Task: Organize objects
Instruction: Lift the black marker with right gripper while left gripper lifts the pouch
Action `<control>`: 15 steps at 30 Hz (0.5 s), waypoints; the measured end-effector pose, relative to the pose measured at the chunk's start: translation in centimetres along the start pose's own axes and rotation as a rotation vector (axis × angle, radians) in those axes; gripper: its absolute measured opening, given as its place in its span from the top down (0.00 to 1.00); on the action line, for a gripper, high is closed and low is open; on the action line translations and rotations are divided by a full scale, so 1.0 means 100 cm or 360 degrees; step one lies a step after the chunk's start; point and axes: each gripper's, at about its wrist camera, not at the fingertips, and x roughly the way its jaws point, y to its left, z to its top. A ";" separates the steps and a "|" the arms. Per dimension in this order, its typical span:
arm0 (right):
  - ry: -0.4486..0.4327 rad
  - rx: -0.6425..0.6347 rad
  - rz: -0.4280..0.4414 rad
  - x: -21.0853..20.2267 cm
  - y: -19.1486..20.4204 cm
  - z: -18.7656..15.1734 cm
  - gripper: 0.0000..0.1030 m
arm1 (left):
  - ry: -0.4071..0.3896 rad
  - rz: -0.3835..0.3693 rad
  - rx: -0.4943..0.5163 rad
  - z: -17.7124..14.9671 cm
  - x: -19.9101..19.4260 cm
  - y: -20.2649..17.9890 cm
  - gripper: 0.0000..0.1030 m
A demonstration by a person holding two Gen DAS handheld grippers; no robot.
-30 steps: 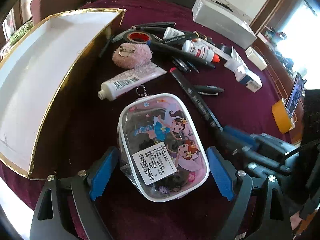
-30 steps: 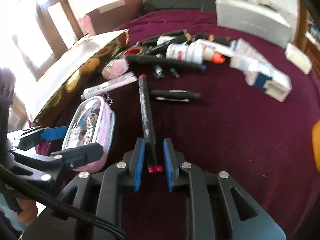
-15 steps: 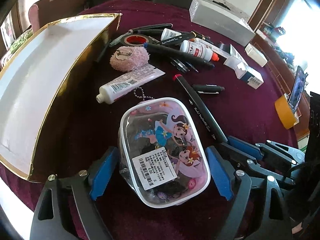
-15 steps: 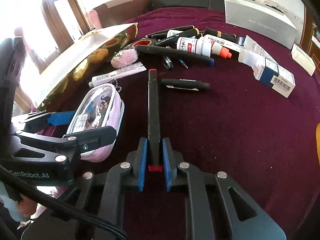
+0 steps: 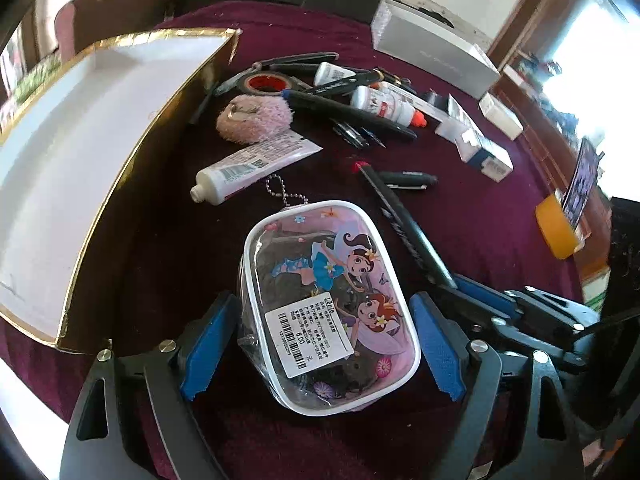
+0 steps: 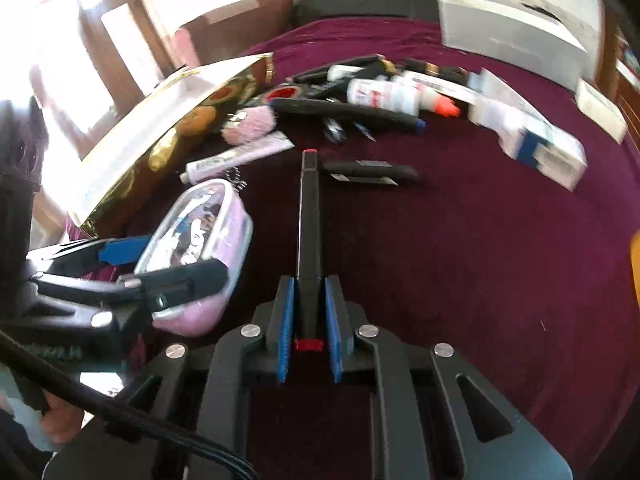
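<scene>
Dark maroon cloth [image 6: 500, 264] covers a wide table, with bright windows and wooden frames at the far edges of both fisheye views.

At the bottom centre of the right wrist view, the right gripper [image 6: 308, 316] has its blue pads clamped on the near end of a long black marker [image 6: 308, 220]. The marker has red tips and runs straight up the middle of the frame.

At the bottom of the left wrist view, the left gripper [image 5: 320, 336] straddles a clear zip pouch [image 5: 328, 300] printed with cartoon fairies and bearing a white barcode label. Its left pad sits at the pouch's side, while a gap shows at the right pad, so the jaws stand open around it. A ball chain [image 5: 286, 192] trails from the pouch's far end.

Just beyond, in the centre of that view, lies a white squeeze tube [image 5: 252, 164], then a pink fluffy pompom [image 5: 254, 118]. A black pen [image 5: 408, 180] lies just right of the marker's far tip.

Filling the left side is an open gold-edged box [image 5: 132, 152] with a white inside.

Further up sits a heap of pens, a roll of red tape [image 5: 262, 82] and a white bottle with an orange cap [image 5: 386, 106]. To the right are a blue and white carton [image 5: 486, 154] and an orange tape roll [image 5: 556, 232]. A long grey box [image 5: 436, 58] lies at the top right.
</scene>
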 end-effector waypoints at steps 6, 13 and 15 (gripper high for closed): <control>0.0036 0.0052 -0.0021 -0.008 -0.007 -0.005 0.87 | -0.0035 0.0063 0.0072 -0.001 -0.010 -0.012 0.21; -0.0005 -0.0037 0.0059 -0.005 0.000 0.020 0.72 | -0.0086 0.0098 0.0090 0.001 -0.027 -0.009 0.25; 0.0035 -0.0074 0.0036 0.004 0.006 0.019 0.72 | -0.0074 0.0110 0.0086 0.001 -0.025 -0.006 0.25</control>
